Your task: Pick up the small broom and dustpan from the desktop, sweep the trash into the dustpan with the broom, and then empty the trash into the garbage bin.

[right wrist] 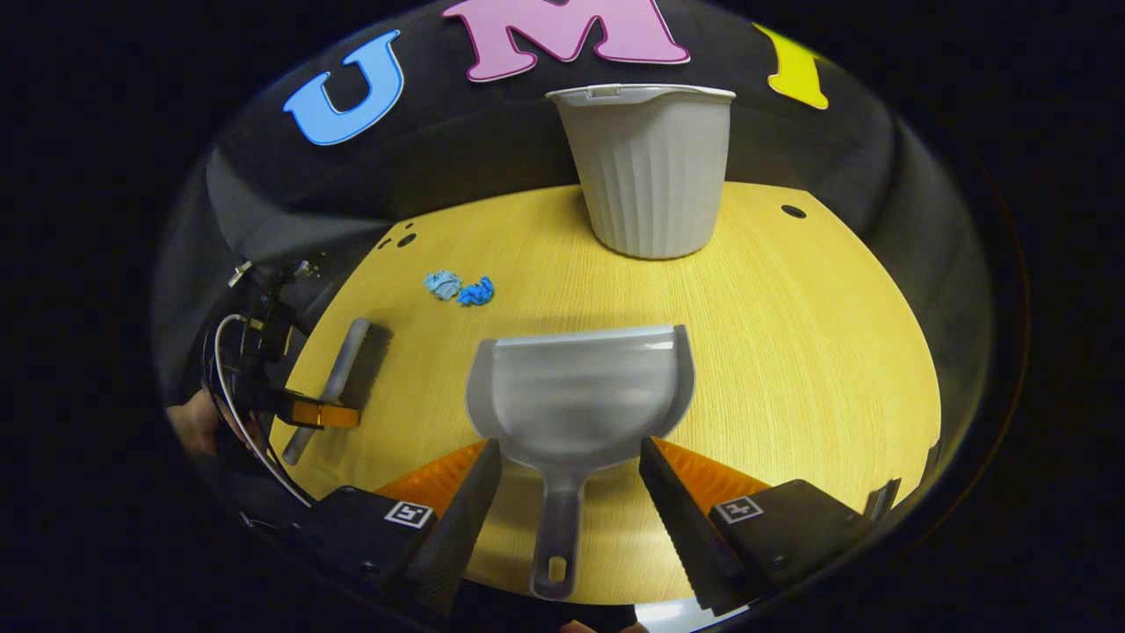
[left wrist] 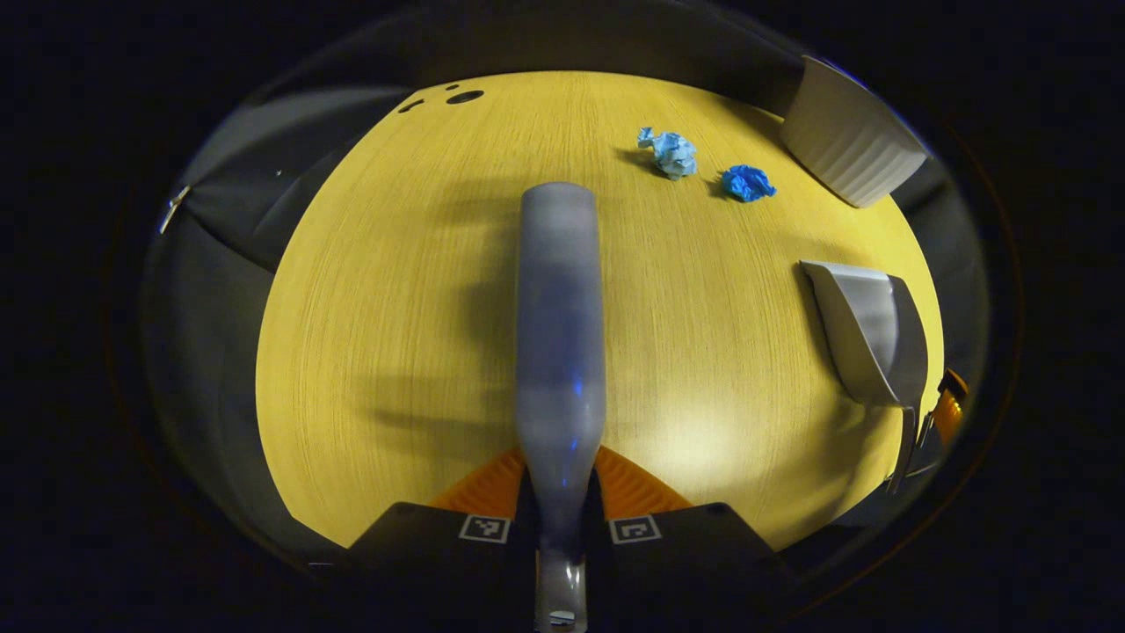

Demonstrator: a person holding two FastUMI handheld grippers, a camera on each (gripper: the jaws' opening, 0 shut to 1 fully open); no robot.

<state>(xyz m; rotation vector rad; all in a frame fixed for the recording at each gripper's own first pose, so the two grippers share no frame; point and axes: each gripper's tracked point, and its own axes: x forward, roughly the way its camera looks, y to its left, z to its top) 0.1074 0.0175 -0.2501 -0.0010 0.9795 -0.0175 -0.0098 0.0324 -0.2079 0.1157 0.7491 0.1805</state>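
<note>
The small grey plastic broom point(left wrist: 560, 352), lower centre of the left gripper view, sits clamped by its stiff handle in the left gripper point(left wrist: 560, 492) (light, surely), while the right gripper's point(right wrist: 571, 492) jaws stand apart astride the grey plastic dustpan's point(right wrist: 580, 396) handle.

Yellow wood-grain desktop point(right wrist: 791, 352) showing; grey dustpan point(right wrist: 580, 396), grey broom point(left wrist: 560, 352), off-white ribbed garbage bin point(right wrist: 650, 176) sitting; pale-blue paper wad point(left wrist: 670, 151) and deep-blue wad point(left wrist: 747, 183) lying.
</note>
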